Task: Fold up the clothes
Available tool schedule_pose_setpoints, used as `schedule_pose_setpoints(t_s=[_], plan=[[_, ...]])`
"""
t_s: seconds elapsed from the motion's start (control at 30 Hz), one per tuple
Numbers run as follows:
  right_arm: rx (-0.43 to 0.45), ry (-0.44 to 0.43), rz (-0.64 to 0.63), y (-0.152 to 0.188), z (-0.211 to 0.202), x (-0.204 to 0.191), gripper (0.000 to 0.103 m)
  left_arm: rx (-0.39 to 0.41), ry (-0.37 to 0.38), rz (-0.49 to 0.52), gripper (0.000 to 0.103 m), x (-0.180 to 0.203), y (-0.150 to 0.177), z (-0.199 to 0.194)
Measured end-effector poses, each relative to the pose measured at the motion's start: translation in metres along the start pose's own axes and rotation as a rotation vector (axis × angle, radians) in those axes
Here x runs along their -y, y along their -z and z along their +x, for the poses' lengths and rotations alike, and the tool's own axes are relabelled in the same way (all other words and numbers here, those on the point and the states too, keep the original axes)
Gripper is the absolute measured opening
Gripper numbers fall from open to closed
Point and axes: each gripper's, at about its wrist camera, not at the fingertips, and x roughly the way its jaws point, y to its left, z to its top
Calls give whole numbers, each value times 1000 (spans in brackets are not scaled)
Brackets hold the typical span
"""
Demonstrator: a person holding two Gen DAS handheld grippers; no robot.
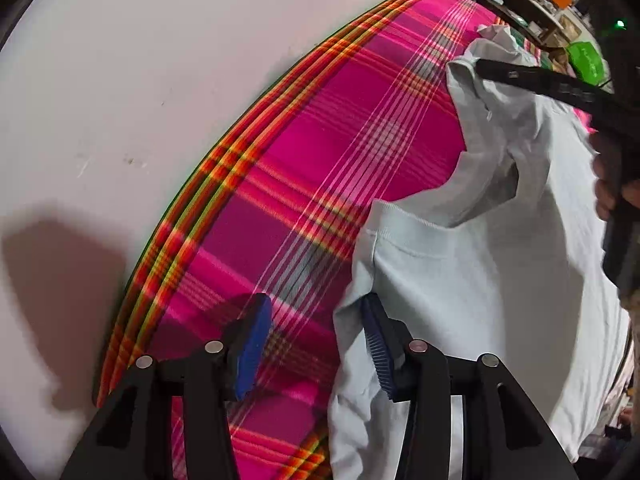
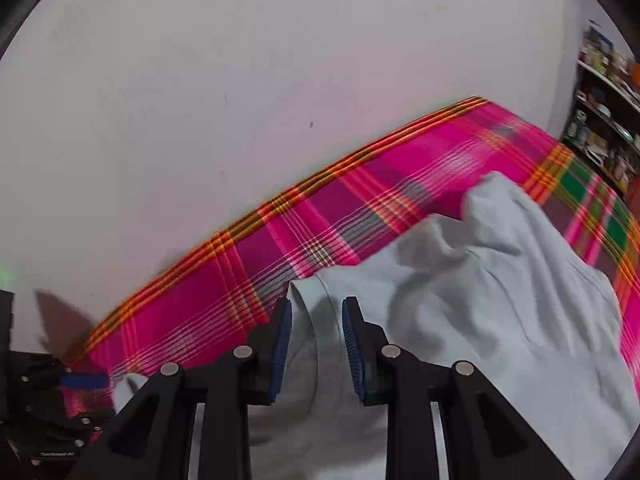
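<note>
left wrist: left gripper [image 1: 316,344] wide apart, pale blue shirt [image 1: 472,280] draped over one finger, above pink plaid bed [image 1: 320,152]. right wrist: right gripper [image 2: 316,344] apart, shirt edge between pads, not clamped.

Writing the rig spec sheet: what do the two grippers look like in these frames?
Both match. The left gripper and right gripper each have black, angular plastic linkage arms with cut-out slots and round silver pins at the joints. The jaws carry blue ribbed pads. A green indicator light glows on the right unit's black body. No cables or sleeves show.
</note>
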Motion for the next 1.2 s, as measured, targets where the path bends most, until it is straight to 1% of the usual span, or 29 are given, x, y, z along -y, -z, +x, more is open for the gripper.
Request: schedule_pose_setpoints(t_s=[0.1, 0.2, 0.27, 0.3, 0.33, 0.37, 0.4, 0.43, 0.47, 0.53, 0.57, 0.63, 0.77, 0.8, 0.9, 0.97, 1.0, 1.07, 1.13, 1.2], plan=[[-33, 23, -66, -4, 14, -6, 30, 8, 23, -31, 52, -5, -4, -2], [-60, 79, -143, -3, 25, -13, 30, 16, 42, -47, 52, -7, -7, -4], [-58, 94, -176, -2, 27, -17, 30, 23, 55, -62, 52, -9, -7, -5], [-56, 95, -183, -2, 27, -18, 28, 27, 62, -70, 52, -11, -7, -5], [-54, 95, -188, -3, 26, -20, 21, 37, 64, -69, 50, -11, -7, -7], [-52, 90, -183, -2, 25, -19, 19, 48, 67, -69, 45, -11, -7, -8], [-49, 85, -178, -2, 25, -19, 17, 54, 74, -67, 28, -11, -7, -8], [-47, 87, -174, -2, 24, -18, 12, 59, 81, -67, 1, -12, -8, -9], [-43, 89, -169, -2, 24, -17, 9, 44, 119, -82, 2, -13, -8, -9], [-19, 83, -149, -5, 19, -14, 8, 47, 129, -90, 2, -18, 5, -9], [-5, 77, -139, -8, 17, -13, 8, 60, 129, -86, 2, -31, 7, -11], [24, 67, -119, -12, 11, -10, 8, 88, 96, -78, 1, -51, 34, -10], [85, 49, -84, -19, 4, -6, 8, 132, 84, -60, 1, -50, 38, -19], [76, 52, -83, -20, 7, -5, 8, 131, 91, -57, 1, -51, 40, -20], [58, 58, -81, -21, 14, -3, 8, 129, 112, -47, 6, -56, 45, -24], [53, 60, -83, -21, 15, -3, 8, 128, 126, -41, 20, -59, 49, -27], [51, 61, -84, -21, 15, -2, 8, 128, 132, -38, 29, -60, 50, -28], [46, 63, -85, -21, 17, -2, 8, 140, 143, -38, 30, -63, 48, -28], [41, 65, -87, -21, 18, -2, 8, 139, 153, -51, 30, -65, 46, -38], [37, 67, -88, -22, 19, -1, 8, 124, 171, -71, 30, -62, 33, -31]])
